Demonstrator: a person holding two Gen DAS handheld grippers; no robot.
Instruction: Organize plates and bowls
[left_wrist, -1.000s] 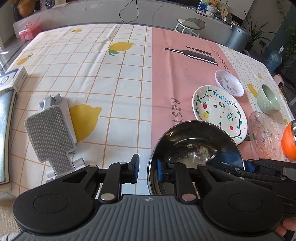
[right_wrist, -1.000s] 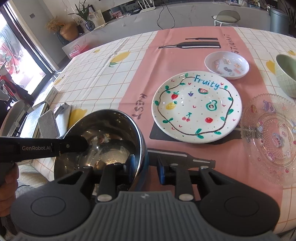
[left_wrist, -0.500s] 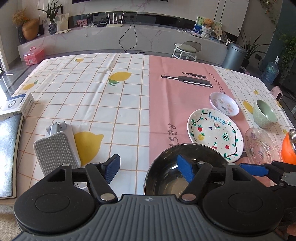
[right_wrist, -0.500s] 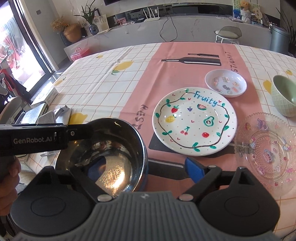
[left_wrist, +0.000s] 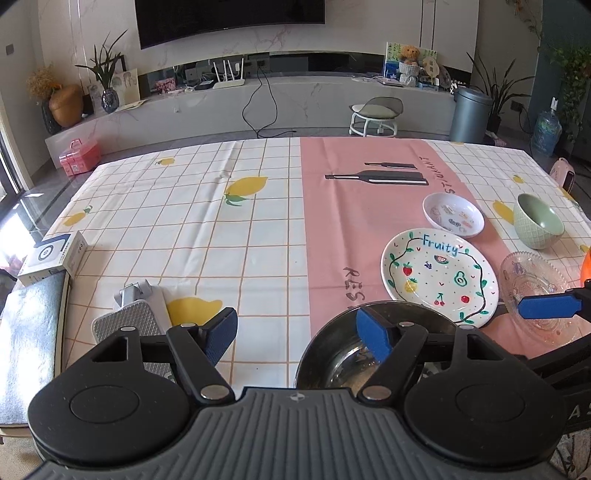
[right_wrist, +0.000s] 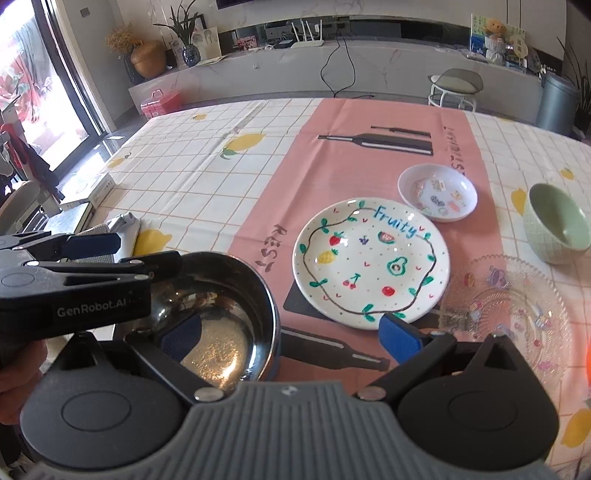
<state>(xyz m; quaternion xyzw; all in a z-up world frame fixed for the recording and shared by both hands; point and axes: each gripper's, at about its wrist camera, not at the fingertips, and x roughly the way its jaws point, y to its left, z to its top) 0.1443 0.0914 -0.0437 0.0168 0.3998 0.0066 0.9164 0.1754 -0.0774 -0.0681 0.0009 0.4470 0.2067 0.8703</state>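
Change: a second ago both grippers were pinched on the rim of the steel bowl (right_wrist: 221, 332); now both have let go and spread wide, and the bowl sits on the tablecloth (left_wrist: 184, 229) at the near edge.
Left gripper (left_wrist: 295, 332): jaws wide apart, holding nothing; its right pad (left_wrist: 373, 334) hangs over the bowl's (left_wrist: 369, 354) inside, whether it touches the metal is hard to judge.
Right gripper (right_wrist: 291, 334): jaws wide apart, holding nothing; its left pad (right_wrist: 181, 334) is over the bowl's inside, its right pad (right_wrist: 399, 336) outside the rim.
Only in the left view: a white box (left_wrist: 55, 258) far left of the left gripper, and one blue pad of the right gripper (left_wrist: 548, 308) reaching in from the right over the glass plate (left_wrist: 535, 280).
Only in the right view: the body of the left gripper (right_wrist: 74, 291), marked GenRobot.AI, lying across the bowl's left rim.
Ahead of the right gripper: the Fruity plate (right_wrist: 369, 262), with the small sticker dish (right_wrist: 437, 192) beyond it.
Right of it: the glass plate (right_wrist: 509, 310) and, further on, the green bowl (right_wrist: 557, 229).
Left of the left gripper: a grey mesh-faced device (left_wrist: 125, 325) just beside its left finger.
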